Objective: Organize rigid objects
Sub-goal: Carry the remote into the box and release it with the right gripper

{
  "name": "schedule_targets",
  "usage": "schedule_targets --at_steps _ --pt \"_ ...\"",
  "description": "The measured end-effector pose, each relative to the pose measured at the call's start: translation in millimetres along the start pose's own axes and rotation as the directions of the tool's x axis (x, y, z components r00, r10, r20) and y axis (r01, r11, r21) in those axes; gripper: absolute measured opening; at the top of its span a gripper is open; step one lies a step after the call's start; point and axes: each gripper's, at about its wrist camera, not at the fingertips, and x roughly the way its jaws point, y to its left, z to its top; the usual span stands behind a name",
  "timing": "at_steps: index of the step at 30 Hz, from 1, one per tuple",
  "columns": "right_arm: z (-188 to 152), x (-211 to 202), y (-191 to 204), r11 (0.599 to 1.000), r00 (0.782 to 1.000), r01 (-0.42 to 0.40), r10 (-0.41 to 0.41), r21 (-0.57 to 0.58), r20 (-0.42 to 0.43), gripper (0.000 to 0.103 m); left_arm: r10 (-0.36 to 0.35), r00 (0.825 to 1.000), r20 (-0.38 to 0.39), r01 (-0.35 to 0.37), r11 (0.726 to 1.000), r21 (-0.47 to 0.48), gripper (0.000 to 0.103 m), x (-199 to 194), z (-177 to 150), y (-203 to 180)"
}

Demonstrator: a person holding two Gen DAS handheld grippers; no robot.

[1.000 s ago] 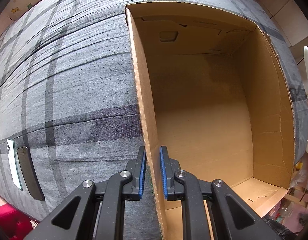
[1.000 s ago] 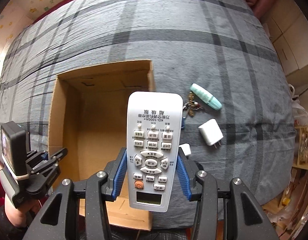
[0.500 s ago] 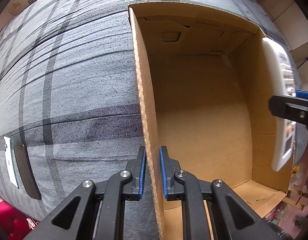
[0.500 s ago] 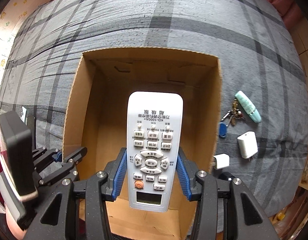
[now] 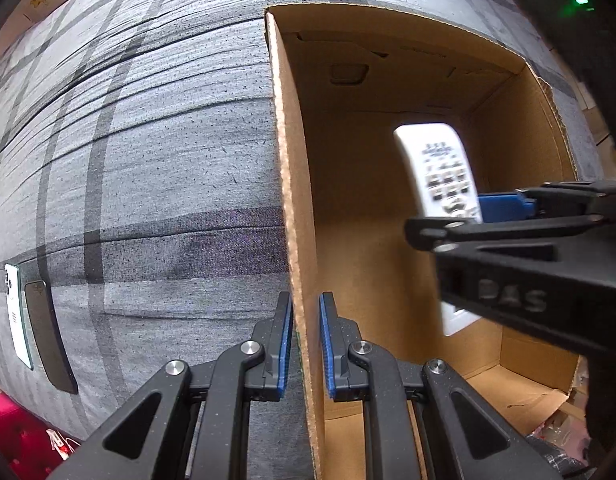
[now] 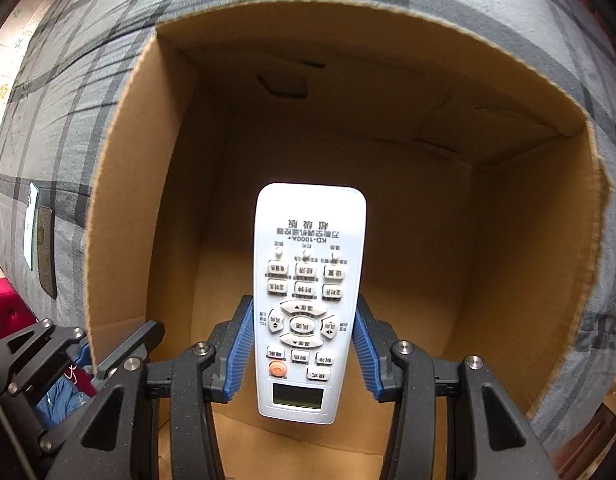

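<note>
An open cardboard box (image 5: 296, 184) (image 6: 116, 208) stands on a grey plaid bed. My left gripper (image 5: 306, 340) is shut on the box's left wall, one pad on each side. My right gripper (image 6: 304, 344) is shut on a white remote control (image 6: 308, 288) and holds it inside the box opening, above the box floor. The remote (image 5: 439, 172) and the right gripper (image 5: 507, 224) also show in the left wrist view, reaching in from the right. The left gripper (image 6: 88, 352) shows at the lower left of the right wrist view.
A white phone (image 5: 16, 312) and a dark phone (image 5: 48, 336) lie on the bedspread (image 5: 148, 160) left of the box; they also show in the right wrist view (image 6: 40, 240). The box floor (image 6: 407, 280) is bare cardboard.
My right gripper has carried the remote forward and down into the box opening. The items on the bed to the right have left its view. The left gripper has kept its hold on the wall.
</note>
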Motion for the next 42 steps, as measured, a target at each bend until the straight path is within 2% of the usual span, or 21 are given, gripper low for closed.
schedule_targets --at_steps 12,22,24,26,31,33,35,42 --pt "20.4 42.3 17.0 0.999 0.999 -0.006 0.004 -0.034 -0.052 0.050 -0.009 1.000 -0.004 0.008 1.000 -0.021 0.014 4.4 1.0 7.1" --pt "24.6 42.0 24.2 0.999 0.999 -0.003 0.000 -0.052 -0.046 0.055 -0.006 1.000 -0.009 0.006 0.999 -0.033 0.013 6.8 1.7 9.1" --pt "24.6 40.0 28.4 0.998 0.999 -0.002 0.000 -0.055 -0.041 0.057 -0.006 1.000 -0.010 0.006 0.999 -0.036 0.013 7.4 2.1 9.5" --pt "24.1 40.9 31.2 0.998 0.999 -0.004 0.002 -0.056 -0.035 0.065 -0.008 1.000 -0.013 0.007 0.999 -0.042 0.013 8.1 3.2 10.8" --pt "15.5 32.7 26.3 0.998 1.000 -0.003 0.002 -0.064 -0.014 0.068 0.002 1.000 -0.014 -0.002 0.999 -0.042 0.013 8.9 4.6 10.6" --pt "12.9 28.9 25.1 0.998 1.000 -0.008 0.007 -0.059 -0.006 0.071 0.003 1.000 -0.013 -0.004 0.999 -0.044 0.013 9.0 4.5 9.3" --pt "9.6 25.1 19.3 0.998 1.000 0.000 0.000 -0.063 0.005 0.078 0.002 1.000 -0.014 -0.003 0.999 -0.045 0.013 9.2 4.4 9.1" --pt "-1.3 -2.4 9.1 0.998 0.999 0.013 -0.010 -0.069 0.043 0.086 0.008 1.000 -0.007 -0.008 0.999 -0.047 0.013 6.7 2.7 6.1"
